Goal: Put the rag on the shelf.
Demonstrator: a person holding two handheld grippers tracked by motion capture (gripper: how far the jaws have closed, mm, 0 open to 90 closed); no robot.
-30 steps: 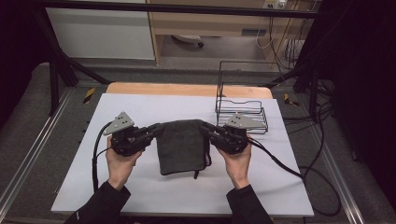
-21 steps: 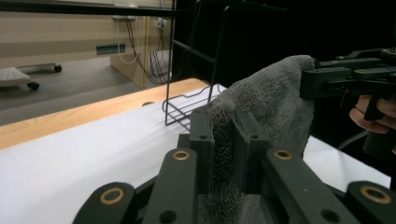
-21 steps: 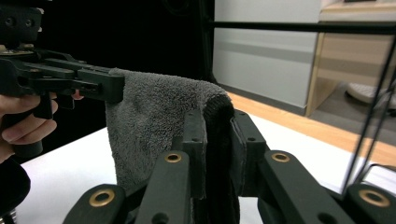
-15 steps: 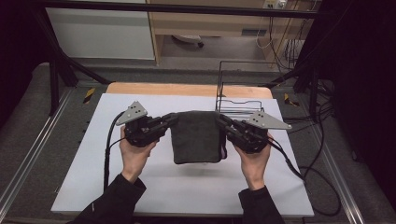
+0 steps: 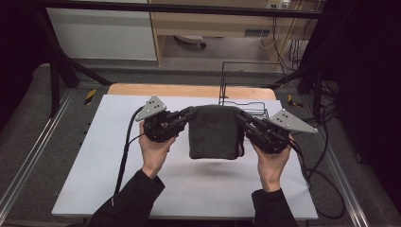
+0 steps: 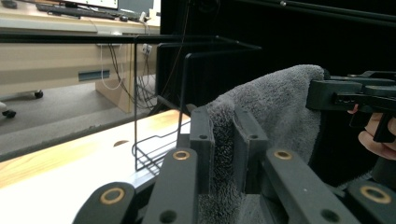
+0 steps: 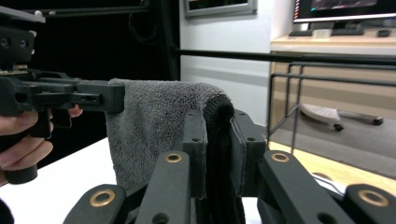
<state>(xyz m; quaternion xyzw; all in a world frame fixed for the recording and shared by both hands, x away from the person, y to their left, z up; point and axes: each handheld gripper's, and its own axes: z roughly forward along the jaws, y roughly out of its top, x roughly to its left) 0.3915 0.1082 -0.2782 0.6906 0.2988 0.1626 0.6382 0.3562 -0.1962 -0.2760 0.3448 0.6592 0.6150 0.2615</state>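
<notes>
Left gripper (image 5: 191, 113) and right gripper (image 5: 240, 117) jaws clamp the grey towel's (image 5: 215, 132) top corners; it hangs apparently clear above the surface (image 5: 94, 156).

Both grippers (image 5: 191, 114) (image 5: 240, 117) are black with linked jaw arms, brass-ringed pivot screws (image 6: 181, 155), grey three-cornered plates (image 5: 152, 108) and black trailing cables (image 5: 126, 146); the sleeves (image 5: 132, 201) are black

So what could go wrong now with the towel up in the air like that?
The grey towel hangs folded between the left gripper and the right gripper, each pinching only an upper corner. If one pinch slips, that side would probably drop onto the white table. The black wire rack stands just behind, so the towel or the right gripper might snag on it.
</notes>
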